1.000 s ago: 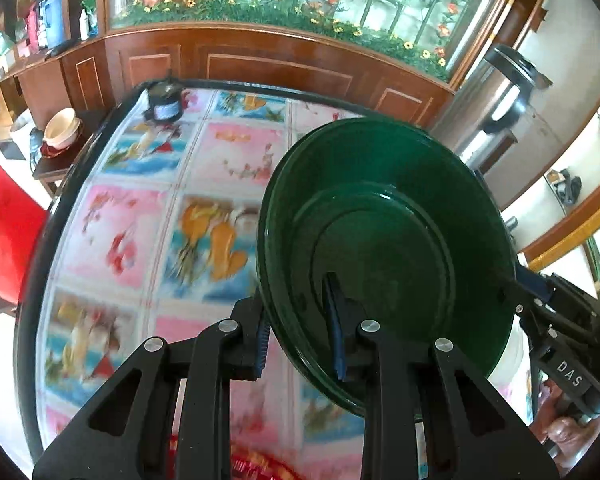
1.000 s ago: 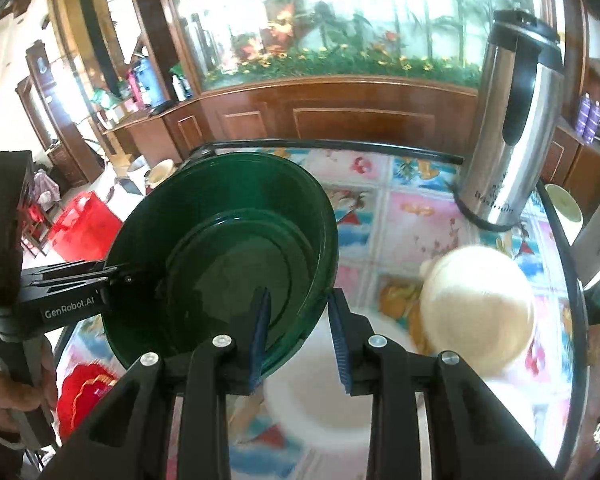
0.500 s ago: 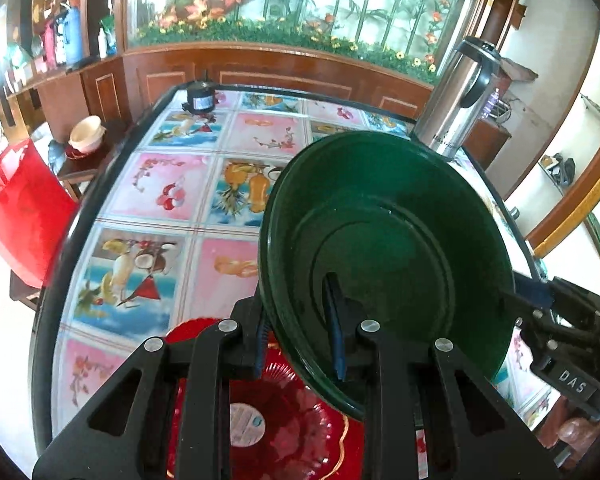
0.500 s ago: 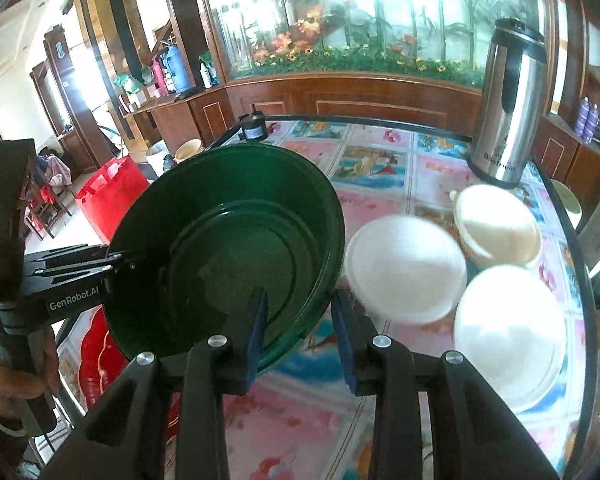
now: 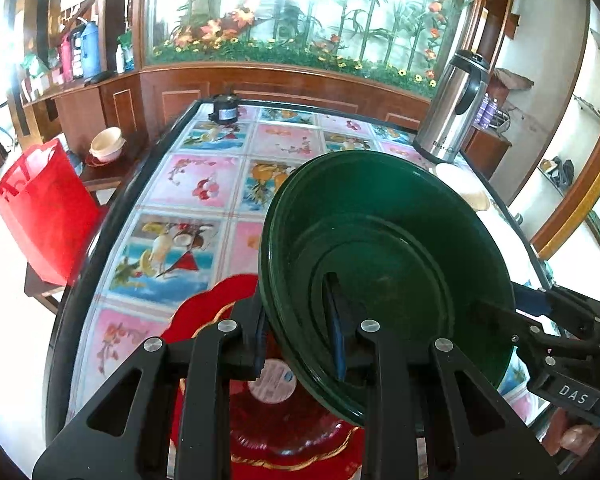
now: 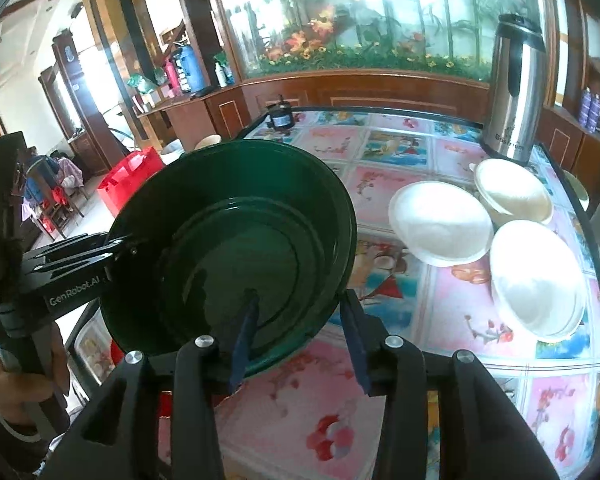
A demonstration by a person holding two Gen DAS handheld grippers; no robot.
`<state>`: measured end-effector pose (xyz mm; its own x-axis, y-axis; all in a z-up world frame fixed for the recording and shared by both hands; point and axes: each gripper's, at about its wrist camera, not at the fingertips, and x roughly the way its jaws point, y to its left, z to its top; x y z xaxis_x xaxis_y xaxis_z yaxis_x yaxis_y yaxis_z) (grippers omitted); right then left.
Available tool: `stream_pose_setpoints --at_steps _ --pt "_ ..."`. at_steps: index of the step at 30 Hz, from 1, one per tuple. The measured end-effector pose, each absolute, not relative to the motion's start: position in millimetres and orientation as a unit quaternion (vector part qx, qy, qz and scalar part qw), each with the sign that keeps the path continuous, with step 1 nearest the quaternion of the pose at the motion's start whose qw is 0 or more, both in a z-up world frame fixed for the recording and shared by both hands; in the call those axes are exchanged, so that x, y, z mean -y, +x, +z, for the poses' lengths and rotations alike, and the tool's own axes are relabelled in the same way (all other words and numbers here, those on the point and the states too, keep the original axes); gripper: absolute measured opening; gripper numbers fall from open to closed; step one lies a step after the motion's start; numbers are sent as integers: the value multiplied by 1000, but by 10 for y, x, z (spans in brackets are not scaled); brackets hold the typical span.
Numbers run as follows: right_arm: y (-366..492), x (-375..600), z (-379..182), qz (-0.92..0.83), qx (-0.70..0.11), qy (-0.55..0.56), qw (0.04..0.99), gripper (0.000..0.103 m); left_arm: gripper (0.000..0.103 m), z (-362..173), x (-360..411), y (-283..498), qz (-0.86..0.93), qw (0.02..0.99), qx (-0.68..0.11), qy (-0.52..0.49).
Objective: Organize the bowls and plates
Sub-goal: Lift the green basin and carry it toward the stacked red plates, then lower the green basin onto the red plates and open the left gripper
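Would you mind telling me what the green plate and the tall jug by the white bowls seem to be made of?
The green plate looks like glossy plastic or melamine, with soft window reflections in its well. The tall jug appears to be brushed stainless steel with a black plastic lid and handle.

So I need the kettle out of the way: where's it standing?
The steel kettle stands upright at the table's far right corner, just behind the white bowls.
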<state>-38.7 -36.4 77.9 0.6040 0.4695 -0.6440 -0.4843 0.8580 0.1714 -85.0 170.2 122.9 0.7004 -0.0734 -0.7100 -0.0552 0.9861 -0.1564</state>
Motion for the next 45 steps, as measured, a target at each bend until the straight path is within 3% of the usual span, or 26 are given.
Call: stream_pose_setpoints --at_steps 43,45 --pt "-600 -344 202 316 -426 -47 846 51 24 450 -2259 -1272 54 897 -424 -117" --pt "-599 -348 189 320 -430 -42 843 55 28 448 -2264 -1278 54 897 -421 -121"
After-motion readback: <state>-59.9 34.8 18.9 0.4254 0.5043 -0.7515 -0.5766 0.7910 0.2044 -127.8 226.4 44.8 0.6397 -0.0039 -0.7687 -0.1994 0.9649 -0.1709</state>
